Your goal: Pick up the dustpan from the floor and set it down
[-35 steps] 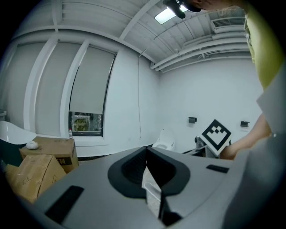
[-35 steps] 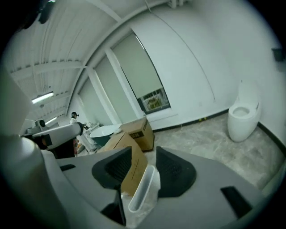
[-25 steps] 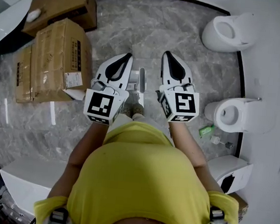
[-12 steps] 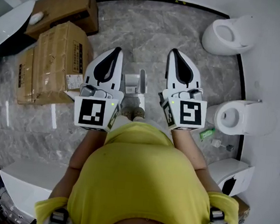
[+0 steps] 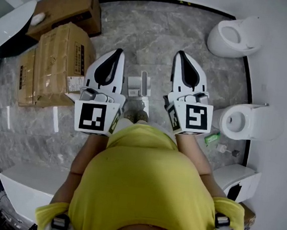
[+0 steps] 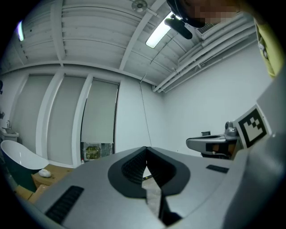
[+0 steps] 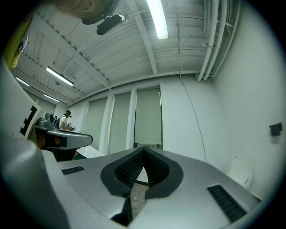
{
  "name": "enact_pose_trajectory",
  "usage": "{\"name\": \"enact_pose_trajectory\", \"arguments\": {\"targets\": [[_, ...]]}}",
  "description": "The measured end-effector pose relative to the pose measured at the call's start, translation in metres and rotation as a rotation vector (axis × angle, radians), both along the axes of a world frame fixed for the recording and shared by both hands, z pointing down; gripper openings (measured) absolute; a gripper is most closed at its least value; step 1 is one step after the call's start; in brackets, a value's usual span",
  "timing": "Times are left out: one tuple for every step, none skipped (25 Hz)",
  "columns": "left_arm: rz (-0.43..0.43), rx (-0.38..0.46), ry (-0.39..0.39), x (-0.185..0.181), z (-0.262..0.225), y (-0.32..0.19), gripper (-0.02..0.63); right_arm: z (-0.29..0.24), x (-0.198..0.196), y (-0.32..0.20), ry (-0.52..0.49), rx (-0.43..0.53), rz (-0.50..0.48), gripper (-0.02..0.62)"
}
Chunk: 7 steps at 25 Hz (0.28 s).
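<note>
Dustpan (image 5: 135,87) on floor (image 5: 156,32), between grippers, ahead of feet. Judged light, rigid plastic, slick; take by upright handle (image 5: 145,81). Left gripper (image 5: 120,51), right gripper (image 5: 180,54): jaws closed, empty.

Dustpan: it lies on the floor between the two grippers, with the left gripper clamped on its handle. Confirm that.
Not clamped: the left gripper view shows the left gripper shut on nothing. The dustpan does lie on the floor between it and the right gripper.
</note>
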State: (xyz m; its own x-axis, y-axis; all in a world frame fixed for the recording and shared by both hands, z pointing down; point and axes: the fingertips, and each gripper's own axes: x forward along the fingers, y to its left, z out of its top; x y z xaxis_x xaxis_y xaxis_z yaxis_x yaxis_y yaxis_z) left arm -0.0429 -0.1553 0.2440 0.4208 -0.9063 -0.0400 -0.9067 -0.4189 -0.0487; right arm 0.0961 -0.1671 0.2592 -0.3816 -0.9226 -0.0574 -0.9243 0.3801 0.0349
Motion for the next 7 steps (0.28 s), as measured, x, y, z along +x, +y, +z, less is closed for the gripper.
{"name": "enact_pose_trajectory", "arguments": {"targets": [[-0.001, 0.002, -0.001, 0.0014, 0.0001, 0.0008, 0.0, 0.0003, 0.0012, 0.0002, -0.003, 0.002, -0.004, 0.009], [-0.003, 0.004, -0.001, 0.0027, 0.0003, 0.0014, 0.0, 0.0009, 0.0024, 0.0002, -0.004, 0.002, -0.008, 0.009], [-0.005, 0.006, -0.001, 0.0039, 0.0007, 0.0018, 0.0, 0.002, 0.0037, -0.0001, -0.005, 0.001, -0.011, 0.009], [-0.006, 0.007, 0.0, 0.0053, 0.0015, 0.0022, 0.0, 0.0036, 0.0052, -0.0004, -0.006, -0.001, -0.014, 0.009], [-0.008, 0.008, 0.001, 0.0067, 0.0028, 0.0026, 0.0, 0.0053, 0.0068, -0.0007, -0.007, -0.003, -0.016, 0.009], [-0.009, 0.007, 0.002, 0.0084, 0.0044, 0.003, 0.0, 0.0072, 0.0085, -0.0009, -0.006, -0.005, -0.019, 0.009], [-0.009, 0.006, 0.002, 0.0101, 0.0061, 0.0035, 0.0, 0.0092, 0.0104, -0.0011, -0.006, -0.007, -0.021, 0.009]]}}
